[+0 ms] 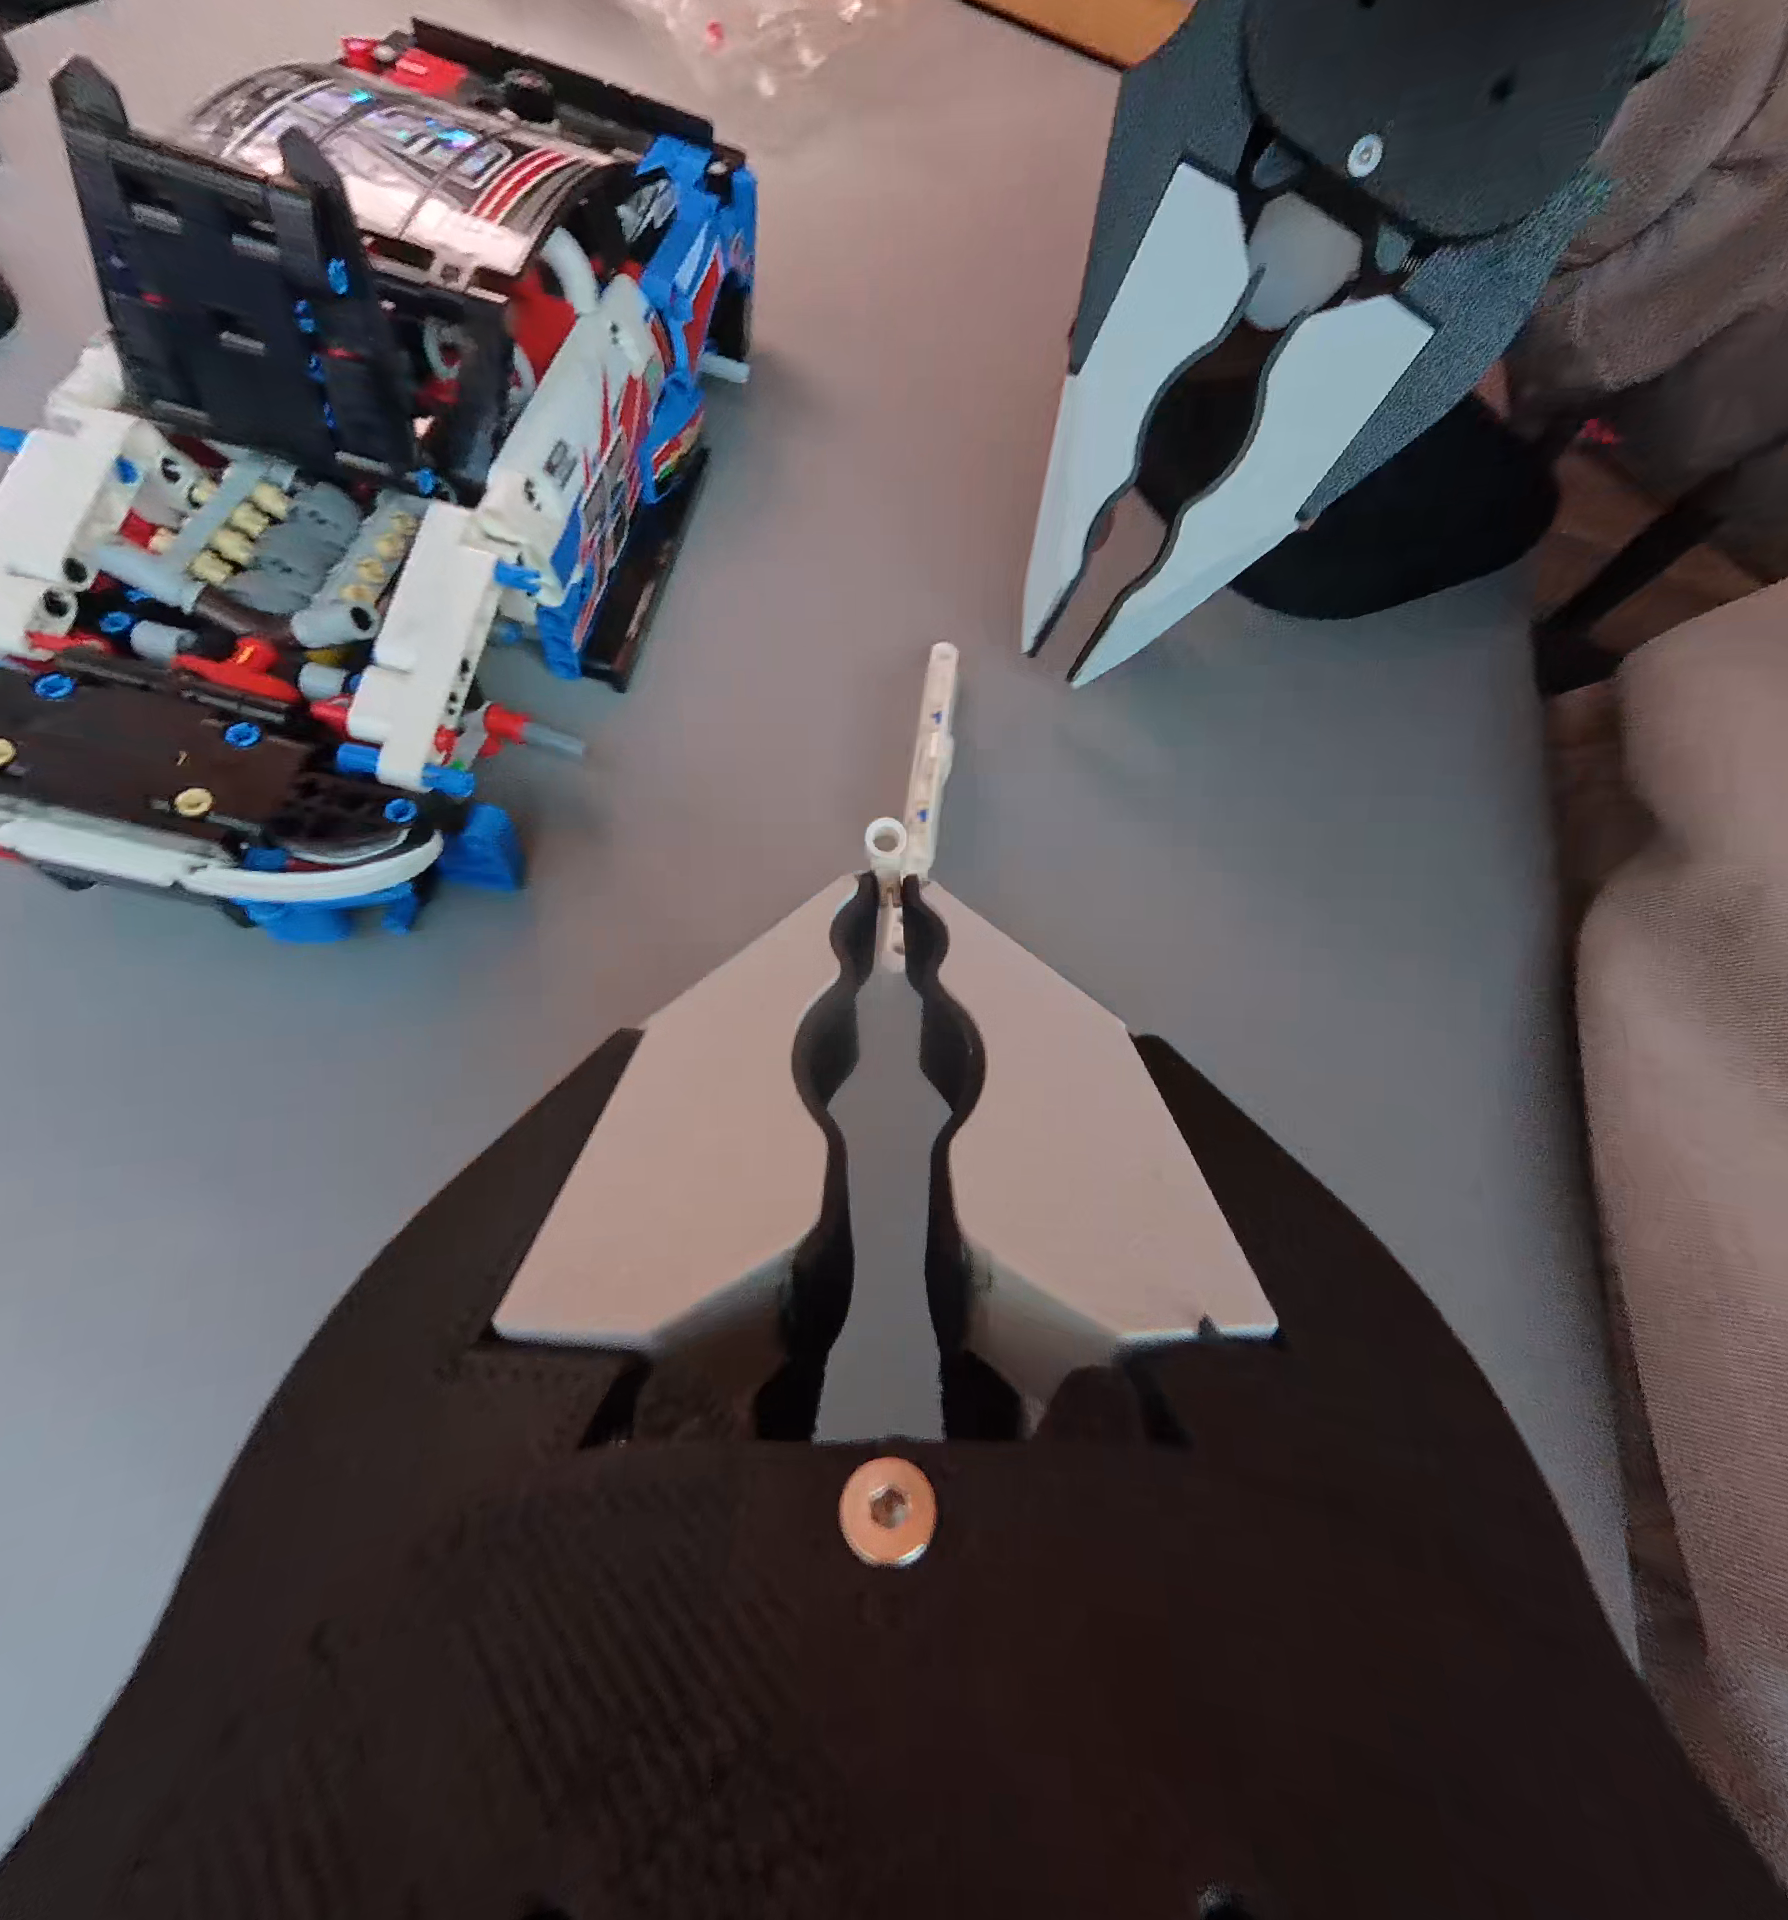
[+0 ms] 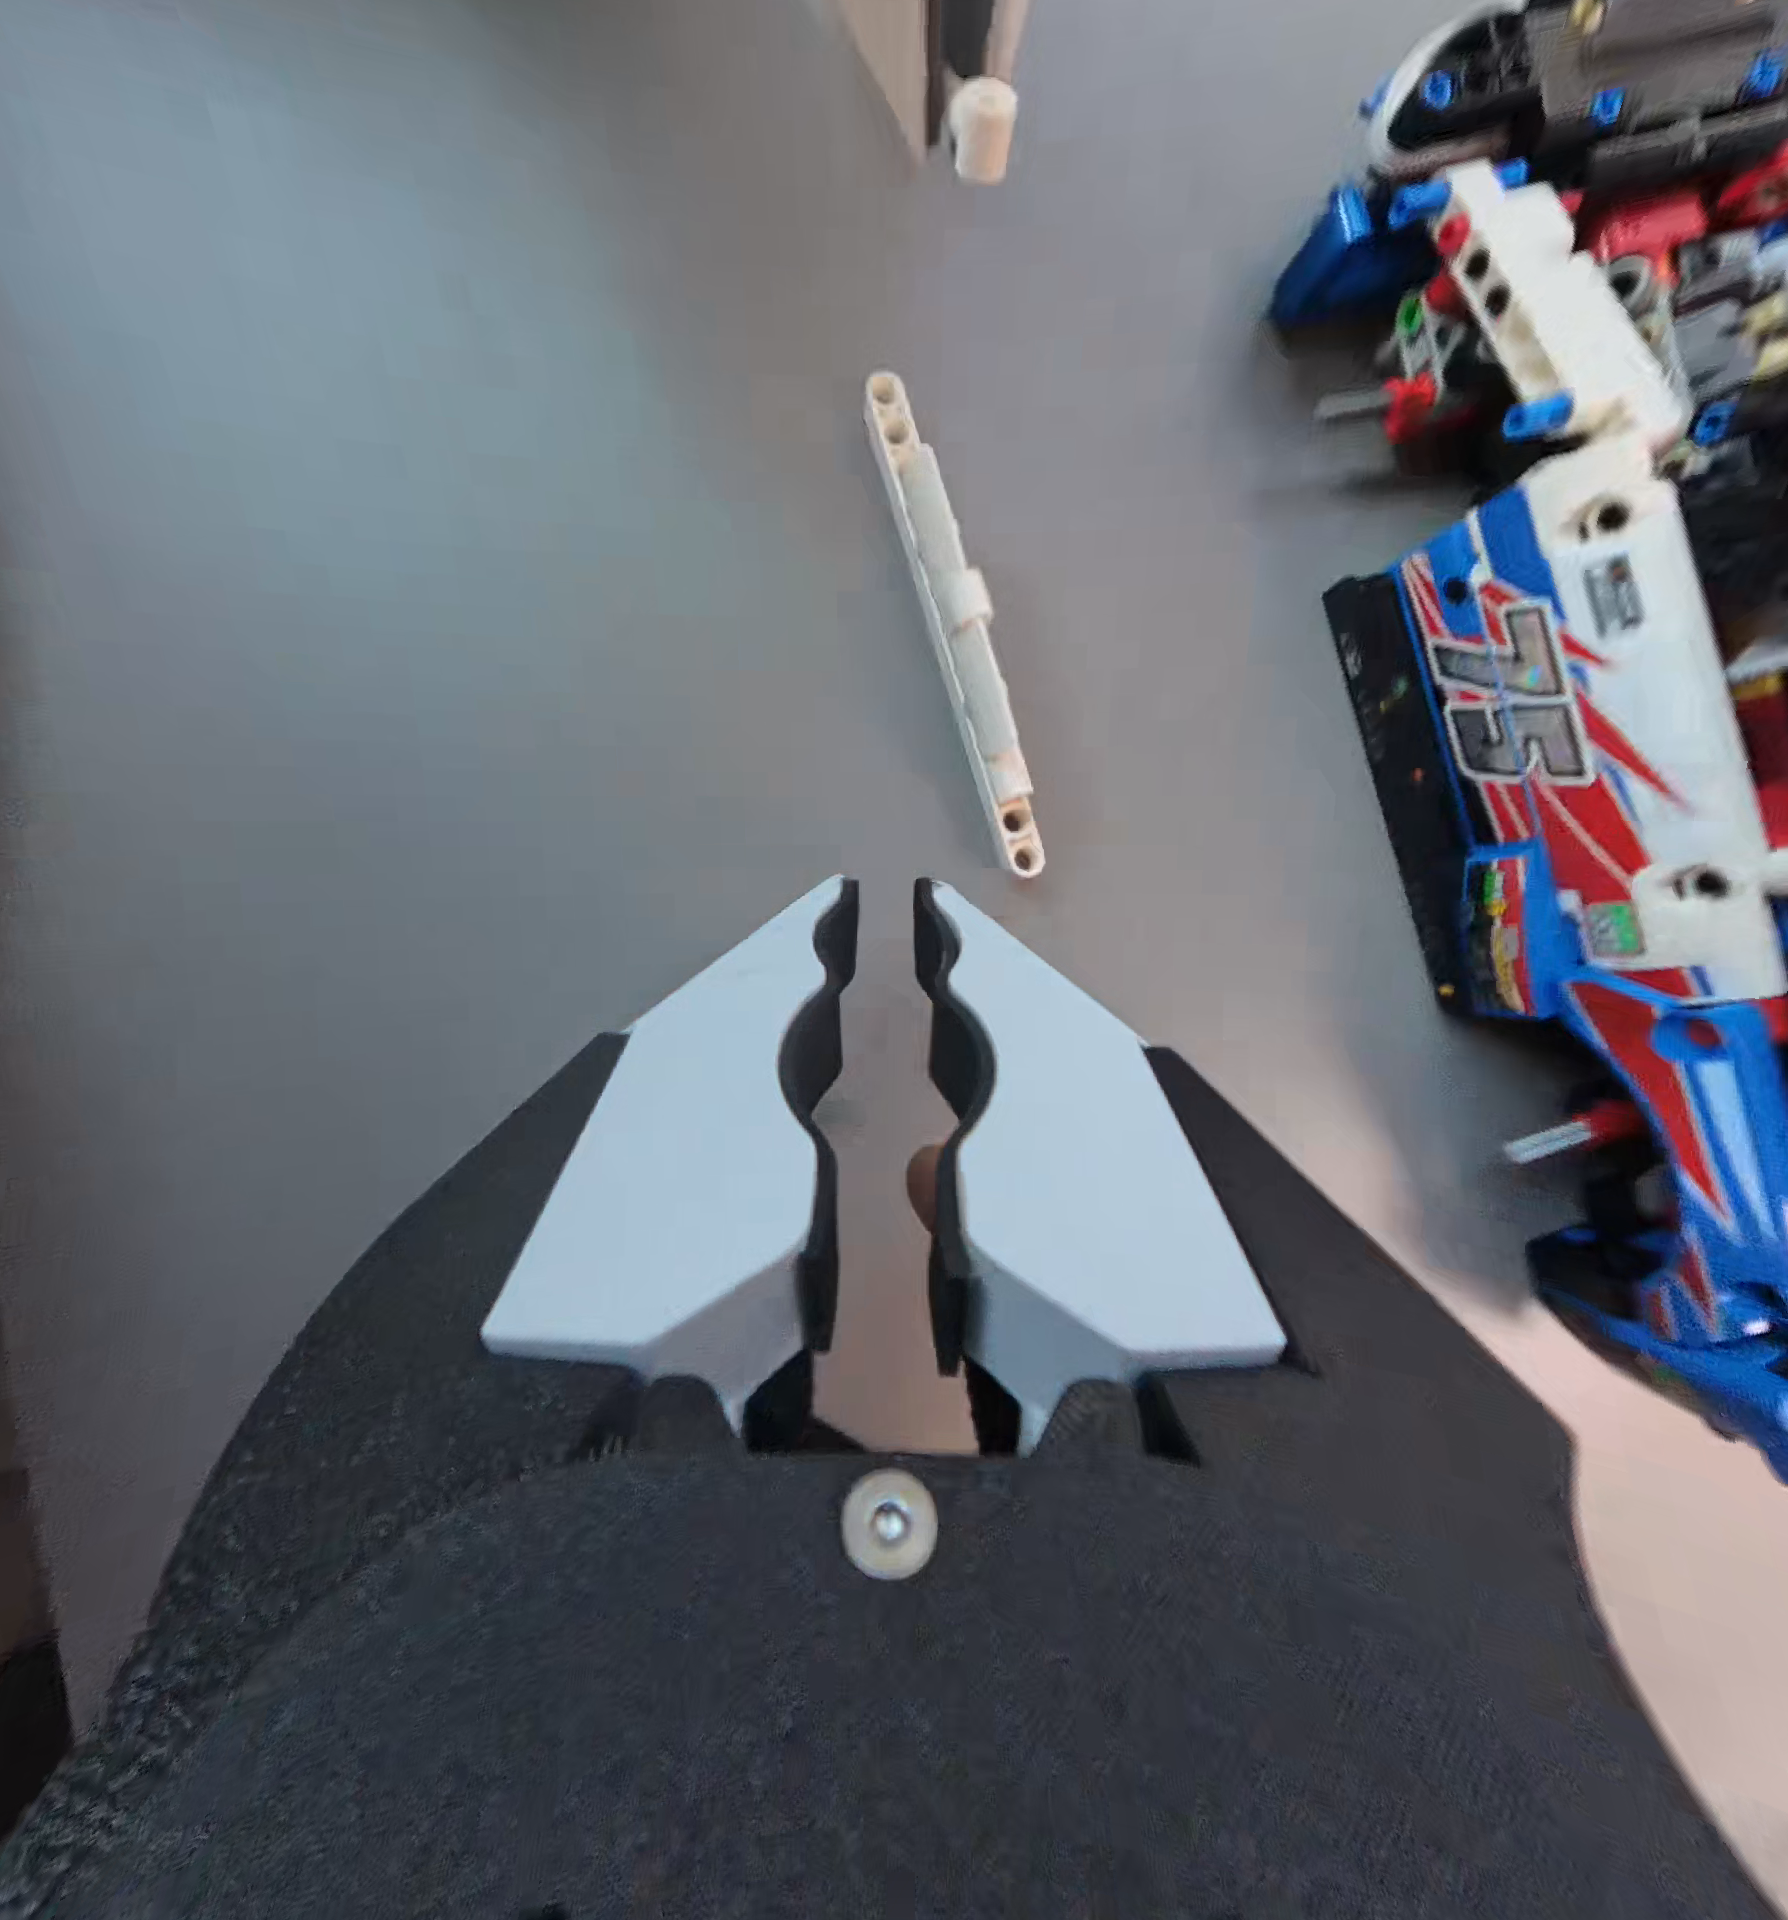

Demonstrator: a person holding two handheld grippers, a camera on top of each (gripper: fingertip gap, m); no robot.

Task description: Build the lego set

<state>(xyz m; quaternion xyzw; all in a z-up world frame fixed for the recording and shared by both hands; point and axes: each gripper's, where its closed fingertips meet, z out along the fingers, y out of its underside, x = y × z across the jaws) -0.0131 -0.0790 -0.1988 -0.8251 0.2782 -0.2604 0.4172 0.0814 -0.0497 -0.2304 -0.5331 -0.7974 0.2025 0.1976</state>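
The left gripper (image 1: 888, 883) is pinching a small white connector piece (image 1: 886, 837) between its tips, just beside the near end of a long white beam (image 1: 931, 743) lying on the grey counter (image 1: 1233, 883). The right gripper (image 2: 885, 885) is hanging released, its jaws slightly apart and holding nothing, near the beam's other end. The half-built blue, white and red Lego race car (image 1: 350, 499) is sitting on the counter alongside, stickered with racing graphics and a number. A clear plastic bag (image 1: 765, 42) is lying beyond it, its contents unclear.
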